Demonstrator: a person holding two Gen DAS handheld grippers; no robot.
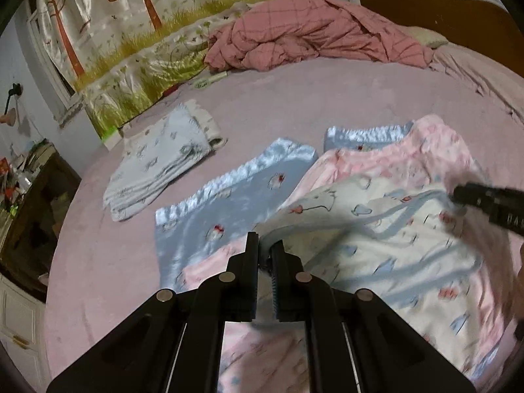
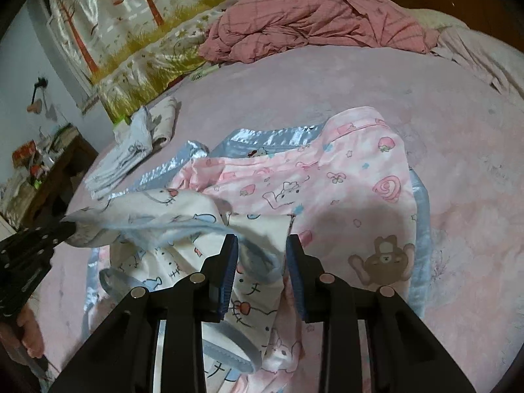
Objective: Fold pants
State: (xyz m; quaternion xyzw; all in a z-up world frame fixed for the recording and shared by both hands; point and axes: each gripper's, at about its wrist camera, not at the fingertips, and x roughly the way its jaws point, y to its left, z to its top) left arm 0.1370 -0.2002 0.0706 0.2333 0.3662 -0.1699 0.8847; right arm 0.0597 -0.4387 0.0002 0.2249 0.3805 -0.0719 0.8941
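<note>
At nine o'clock of the bed in your left wrist view lies a folded stack of pale blue printed clothes on the pink bedsheet. Nearer the middle, a blue satin-edged blanket spreads flat.

At six o'clock, your left gripper has its jaws nearly together, pinching an edge of the white cartoon-print pants. The pants stretch toward three o'clock, blurred, lying over a pink printed garment. At three o'clock the tip of your right gripper meets the pants.

At twelve o'clock a crumpled pink checked quilt sits near the headboard.

In your right wrist view, the left gripper comes in from nine o'clock, gripping a corner of the pants. At six o'clock, the right gripper stands partly open with a bunched fold of the pants and their blue waistband between the blue pads, which press on the cloth.
</note>
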